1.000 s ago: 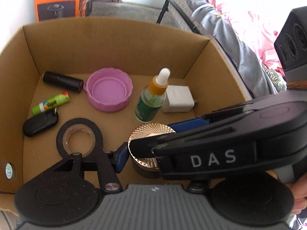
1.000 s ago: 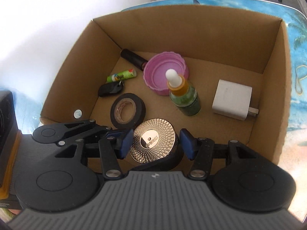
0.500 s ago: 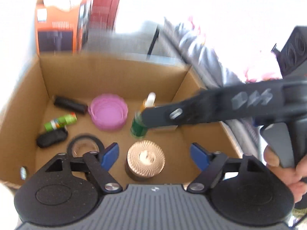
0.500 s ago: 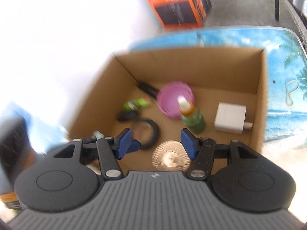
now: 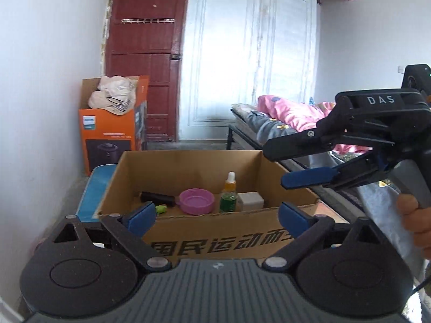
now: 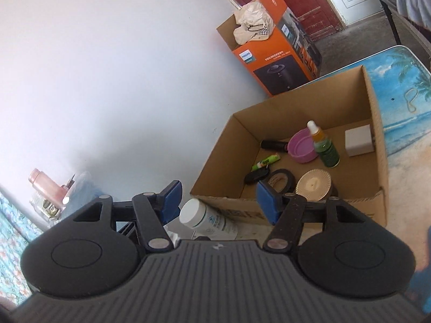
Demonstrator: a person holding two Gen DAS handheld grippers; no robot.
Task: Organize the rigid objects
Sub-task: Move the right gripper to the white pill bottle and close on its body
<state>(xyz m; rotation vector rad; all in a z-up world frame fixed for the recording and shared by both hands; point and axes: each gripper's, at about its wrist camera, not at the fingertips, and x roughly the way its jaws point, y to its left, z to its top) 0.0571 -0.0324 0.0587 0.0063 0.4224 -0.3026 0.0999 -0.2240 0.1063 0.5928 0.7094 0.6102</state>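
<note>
An open cardboard box [image 6: 378, 145] on the table holds a pink lid [image 6: 301, 148], a green dropper bottle [image 6: 324, 148], a white charger [image 6: 359, 142], a black tube [image 6: 273, 144], a green stick [image 6: 265, 161], a black key fob [image 6: 256, 176], black tape [image 6: 281, 181] and a gold-lidded jar [image 6: 313, 185]. A white pill bottle [image 6: 207, 222] lies on the table in front of the box, between my right gripper's open fingers [image 6: 218, 202]. My left gripper [image 5: 216, 216] is open and empty, in front of the box [image 5: 215, 239]. The right gripper [image 5: 304, 167] shows at the right.
An orange appliance box [image 6: 277, 62] stands on the floor behind the table. A bed with pink bedding [image 5: 291, 115] is at the right. A pink bottle [image 6: 45, 183] and clutter sit at the left. A white wall runs along the left.
Both grippers have pulled back and up out of the box. The right gripper let go of the gold-lidded jar, which now rests in the box. The pill bottle has come into view.
</note>
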